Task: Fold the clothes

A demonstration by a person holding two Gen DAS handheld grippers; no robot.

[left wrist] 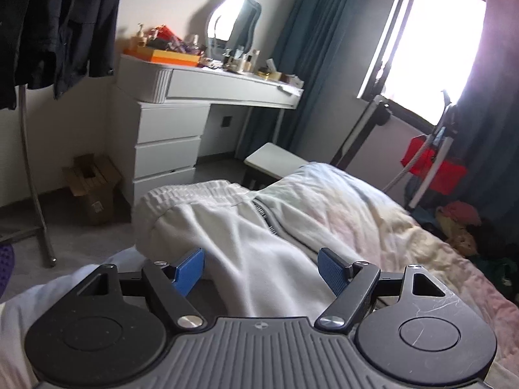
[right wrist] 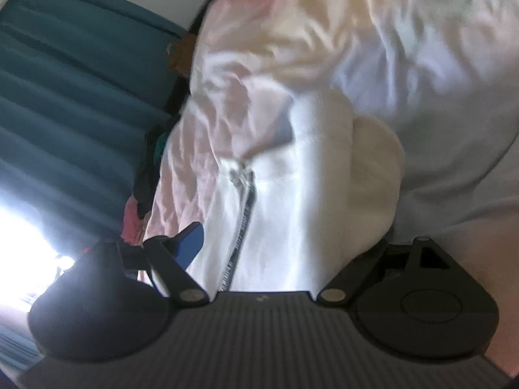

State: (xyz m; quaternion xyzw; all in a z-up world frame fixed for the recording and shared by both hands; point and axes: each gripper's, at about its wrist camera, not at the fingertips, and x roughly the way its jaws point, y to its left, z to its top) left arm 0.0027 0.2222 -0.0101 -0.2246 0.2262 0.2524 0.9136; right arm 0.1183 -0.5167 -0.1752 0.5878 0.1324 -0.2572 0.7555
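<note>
Your left claw (left wrist: 261,270) stands wide apart with the white zip-up garment (left wrist: 246,236) lying between its blue pads, unclamped, on the bed (left wrist: 405,227). Ahead of it stand a white dressing worktop (left wrist: 207,84) and a bright window (left wrist: 438,42). Your right claw (right wrist: 275,243) hangs over the same garment (right wrist: 292,194), but the view is blurred and one finger is hidden by cloth, so I cannot tell its opening.

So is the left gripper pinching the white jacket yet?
Cannot tell. In the left wrist view the left gripper is wide open with the white jacket between its blue pads, but no contact or gap shows plainly.
</note>
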